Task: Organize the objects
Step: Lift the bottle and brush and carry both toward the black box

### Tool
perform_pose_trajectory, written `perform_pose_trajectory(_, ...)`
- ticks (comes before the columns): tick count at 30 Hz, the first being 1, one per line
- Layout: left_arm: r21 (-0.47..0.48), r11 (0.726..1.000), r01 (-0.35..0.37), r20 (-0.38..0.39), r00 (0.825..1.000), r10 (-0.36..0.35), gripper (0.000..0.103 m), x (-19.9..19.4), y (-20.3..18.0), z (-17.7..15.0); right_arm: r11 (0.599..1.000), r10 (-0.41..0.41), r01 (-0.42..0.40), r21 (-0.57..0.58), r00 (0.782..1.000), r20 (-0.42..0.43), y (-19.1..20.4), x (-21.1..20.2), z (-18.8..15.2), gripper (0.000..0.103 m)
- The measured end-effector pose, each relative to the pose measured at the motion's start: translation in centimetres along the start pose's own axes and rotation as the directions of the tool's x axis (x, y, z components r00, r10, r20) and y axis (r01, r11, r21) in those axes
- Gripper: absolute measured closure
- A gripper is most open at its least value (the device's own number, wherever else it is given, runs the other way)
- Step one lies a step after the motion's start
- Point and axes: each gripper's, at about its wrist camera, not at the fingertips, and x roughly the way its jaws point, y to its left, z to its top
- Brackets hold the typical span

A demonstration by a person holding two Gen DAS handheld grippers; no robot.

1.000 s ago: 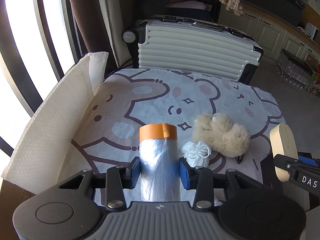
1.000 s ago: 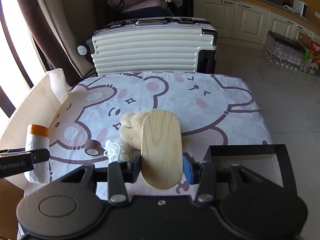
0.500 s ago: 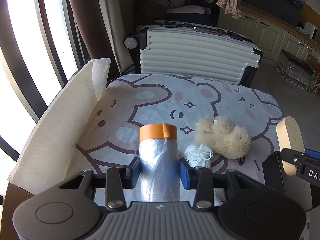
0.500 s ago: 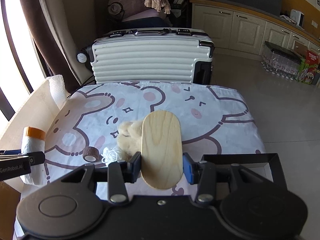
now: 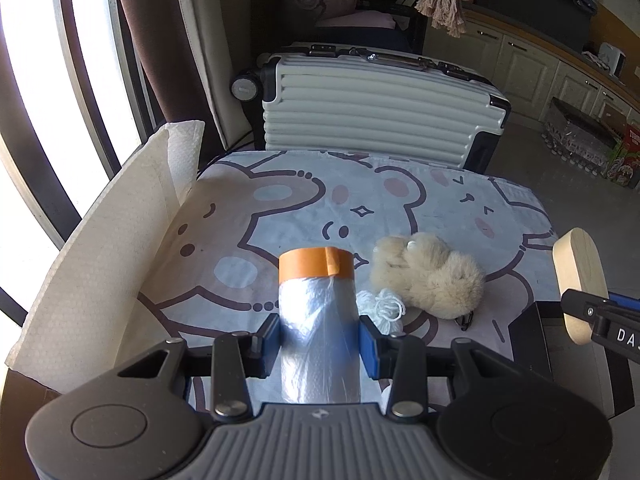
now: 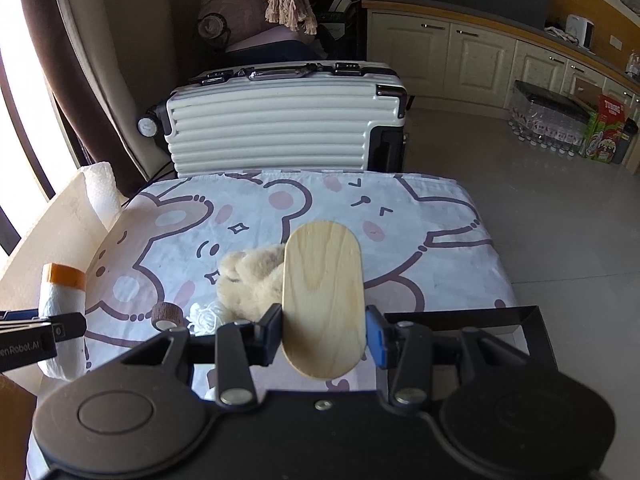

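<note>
**Both tongs loaded above the bench**

Your left tongs (image 5: 319, 340) are closed on a roll of clear plastic bags (image 5: 318, 332) with an orange paper band at its far end. The blue pads press both sides of the roll, which points away from you above the near edge of the bench (image 5: 280, 208). In the right wrist view the same roll (image 6: 62, 312) appears at the far left, clamped in the left tongs (image 6: 60, 330).

Your right tongs (image 6: 325, 334) are closed on an oval wooden board (image 6: 323, 300), gripped at its two long edges and held flat-face up. In the left wrist view the board (image 5: 578, 280) shows edge-on at the right.

The bench carries a cloth with a cartoon bear print. On it lie:
- a beige plush toy (image 5: 430, 276), near the centre;
- a small bundle of white string (image 5: 382, 308), touching the toy's near left side;
- a brown tape roll (image 6: 167, 315), left of the string.

A black open box (image 6: 528, 320) sits at the near right corner. A white suitcase (image 6: 280, 128) stands beyond the far edge.
</note>
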Motion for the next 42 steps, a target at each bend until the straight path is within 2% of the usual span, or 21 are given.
perform_pose_trajectory(8,0.035,0.998,0.048,-0.002,0.999,-0.048,0.061,-0.2,-2.2,0.0,0.999,-0.035,0.035,0.002,0.999,0.001,-1.3,-0.4,-0.2,0.059)
perform_pose_trajectory(21,0.102,0.988,0.113,-0.016,0.994,-0.112,0.061,-0.3,-7.0,-0.5,0.994,-0.089,0.089,0.064,0.996,-0.004,-6.4,-1.1,-0.5,0.059)
perform_pose_trajectory(35,0.148,0.967,0.209,-0.047,0.978,-0.204,0.061,-0.4,-12.4,-1.5,0.980,-0.161,0.163,0.116,0.987,-0.027,-11.4,-1.8,-1.5,0.059)
perform_pose_trajectory(42,0.151,0.953,0.262,-0.078,0.964,-0.253,0.061,-0.3,-14.9,-2.2,0.975,-0.177,0.181,0.126,0.983,-0.044,-13.3,-2.1,-2.2,0.059)
